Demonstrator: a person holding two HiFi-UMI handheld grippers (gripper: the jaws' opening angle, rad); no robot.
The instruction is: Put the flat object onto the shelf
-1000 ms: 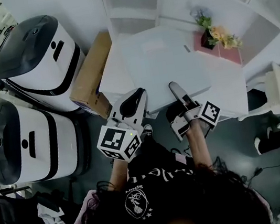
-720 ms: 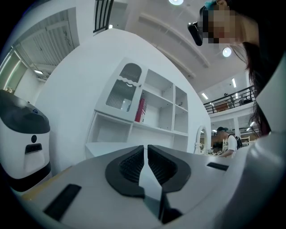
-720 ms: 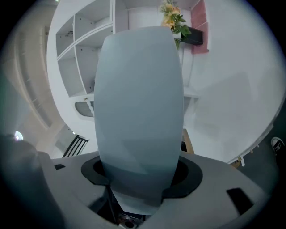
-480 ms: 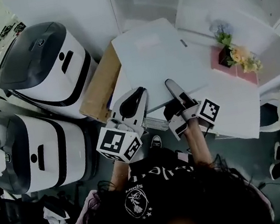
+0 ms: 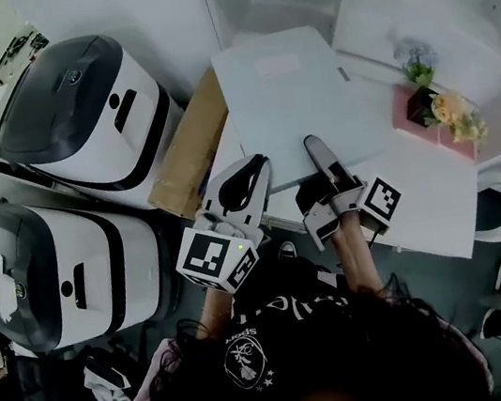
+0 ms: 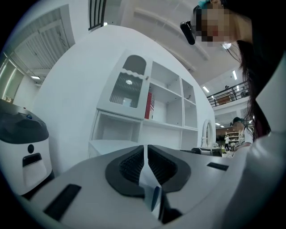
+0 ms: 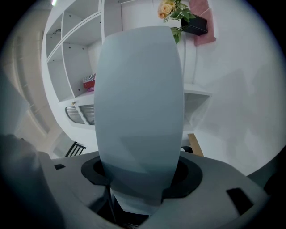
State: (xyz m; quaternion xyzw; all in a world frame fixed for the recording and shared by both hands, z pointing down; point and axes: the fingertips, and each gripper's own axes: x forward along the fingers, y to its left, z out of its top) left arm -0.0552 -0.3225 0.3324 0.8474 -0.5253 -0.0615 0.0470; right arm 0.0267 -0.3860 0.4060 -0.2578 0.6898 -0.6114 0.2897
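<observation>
Right gripper view largely blocked by flat object (image 7: 140,89), left claw (image 5: 257,163), right claw (image 5: 313,144) both clenched on its edge

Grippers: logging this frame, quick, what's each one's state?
Left gripper: closed on the flat object, at its edge.
Right gripper: closed on the flat object.

The right gripper (image 7: 140,179) is clamping a pale grey flat object (image 7: 140,98), whose broad face is filling the middle. A white shelf unit (image 7: 76,58) is showing behind at left, with potted flowers (image 7: 172,9) above.
</observation>
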